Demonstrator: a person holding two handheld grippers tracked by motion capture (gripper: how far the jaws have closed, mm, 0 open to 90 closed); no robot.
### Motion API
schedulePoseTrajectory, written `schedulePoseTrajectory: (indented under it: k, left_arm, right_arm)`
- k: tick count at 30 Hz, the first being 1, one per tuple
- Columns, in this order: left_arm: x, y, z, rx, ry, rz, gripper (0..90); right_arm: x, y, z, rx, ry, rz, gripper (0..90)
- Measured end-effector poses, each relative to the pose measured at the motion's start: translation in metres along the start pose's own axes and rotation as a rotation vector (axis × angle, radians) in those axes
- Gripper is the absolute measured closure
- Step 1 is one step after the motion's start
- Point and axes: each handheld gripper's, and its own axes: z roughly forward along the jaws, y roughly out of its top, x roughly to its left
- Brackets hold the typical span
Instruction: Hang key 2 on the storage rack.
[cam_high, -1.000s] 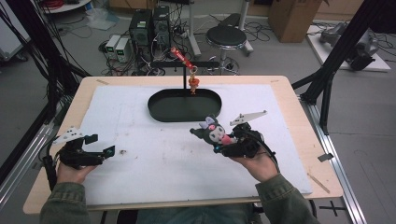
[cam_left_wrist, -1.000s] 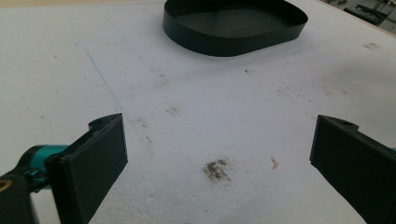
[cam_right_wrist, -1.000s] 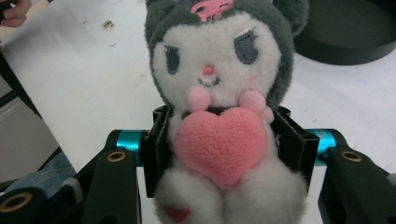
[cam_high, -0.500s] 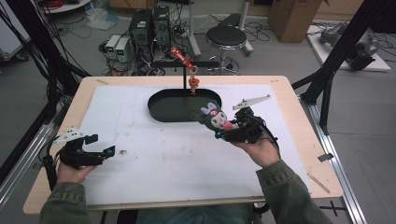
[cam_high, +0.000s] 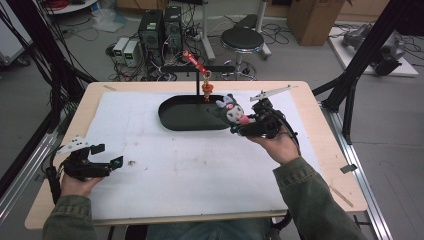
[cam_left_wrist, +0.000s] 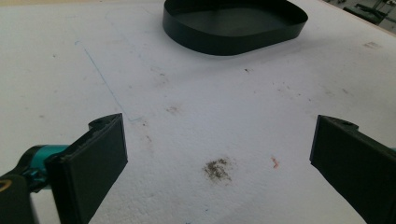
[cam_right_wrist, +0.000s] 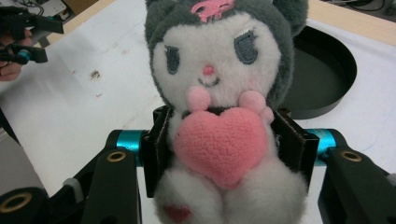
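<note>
Right now the right hand-held gripper (cam_high: 243, 127) is clamped on the plush toy (cam_right_wrist: 224, 116) at its waist, right of frame centre, just beside the black tray (cam_high: 187, 116) — likely drop-off. Left hand-held gripper (cam_high: 107, 156) rests open, empty, lower left on the desk (cam_high: 320, 145), parked clear.

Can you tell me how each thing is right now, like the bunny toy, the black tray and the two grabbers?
Plush toy: squeezed at its middle between the right gripper's fingers, held above the table near the tray's right end.
Black tray: empty, resting on the white mat.
Right gripper: shut on the plush toy.
Left gripper: open, nothing between its fingers, low over the mat.
</note>
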Motion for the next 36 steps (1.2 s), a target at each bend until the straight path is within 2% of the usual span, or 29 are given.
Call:
schedulePoseTrajectory:
  k: [11,15,24,28,36]
  left_arm:
    - [0.000,0.000,0.000,0.005,-0.001,-0.003,4.2]
    - [0.000,0.000,0.000,0.006,-0.003,0.000,4.2]
    - [0.001,0.000,0.000,0.001,-0.004,-0.002,4.2]
    - [0.000,0.000,-0.001,0.002,-0.005,0.001,4.2]
    - [0.000,0.000,0.000,0.002,-0.005,0.000,4.2]
  right_arm:
    - [-0.009,0.019,0.004,-0.007,-0.027,0.015,46.0]
    - [-0.014,0.025,0.003,-0.017,-0.018,0.051,45.9]
    - [-0.026,0.039,0.001,-0.024,-0.024,0.096,46.0]
    - [-0.032,0.044,0.002,-0.021,-0.038,0.108,45.9]
    - [-0.048,0.051,0.010,-0.040,-0.049,0.169,46.0]
